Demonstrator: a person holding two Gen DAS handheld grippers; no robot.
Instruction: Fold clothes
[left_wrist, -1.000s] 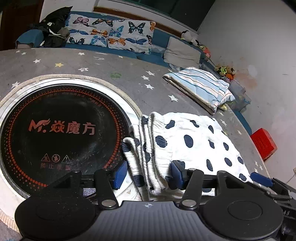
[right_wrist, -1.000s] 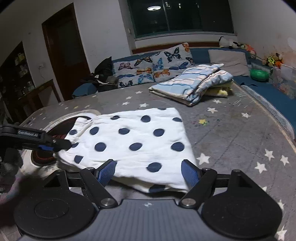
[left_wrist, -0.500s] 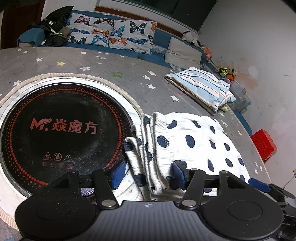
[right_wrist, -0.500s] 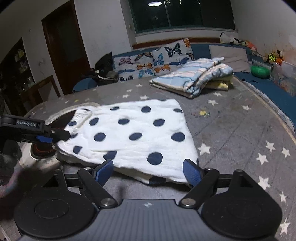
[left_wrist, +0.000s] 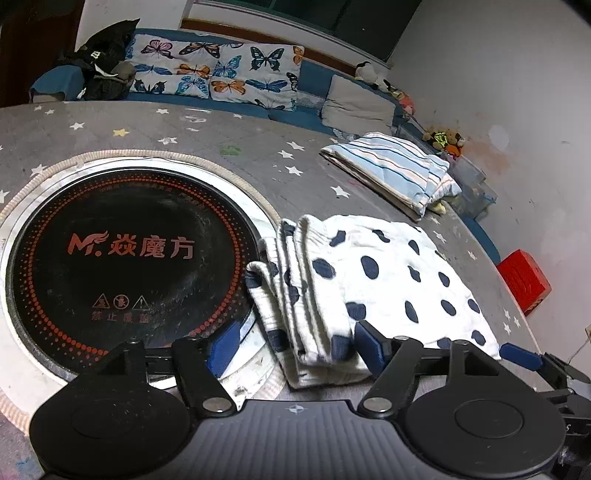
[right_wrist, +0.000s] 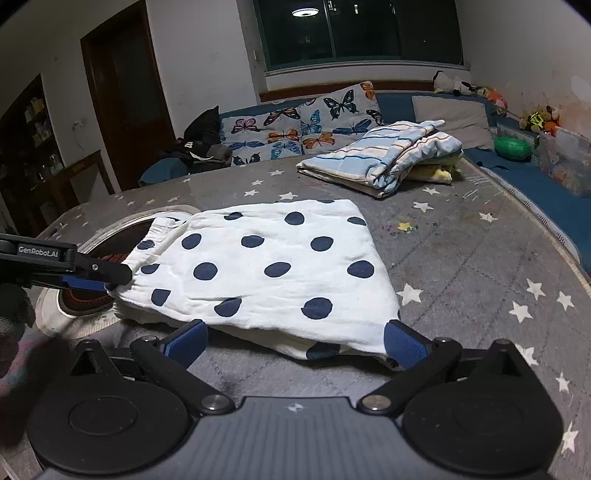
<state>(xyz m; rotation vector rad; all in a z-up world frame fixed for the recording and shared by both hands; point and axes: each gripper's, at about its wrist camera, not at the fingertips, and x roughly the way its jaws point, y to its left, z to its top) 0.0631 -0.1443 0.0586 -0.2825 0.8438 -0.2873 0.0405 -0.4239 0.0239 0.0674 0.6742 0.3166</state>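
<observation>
Both claws opening, folded dotted garment (right_wrist: 266, 266) released

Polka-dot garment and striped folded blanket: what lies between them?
Only bare star-print table cover separates the polka-dot garment from the striped blanket, clearest in the right wrist view.

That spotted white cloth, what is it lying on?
The spotted cloth lies folded on the grey star-patterned table cover. Its gathered edge overhangs the rim of the round black cooktop set into the table. The cover directly beneath the cloth is hidden.
</observation>
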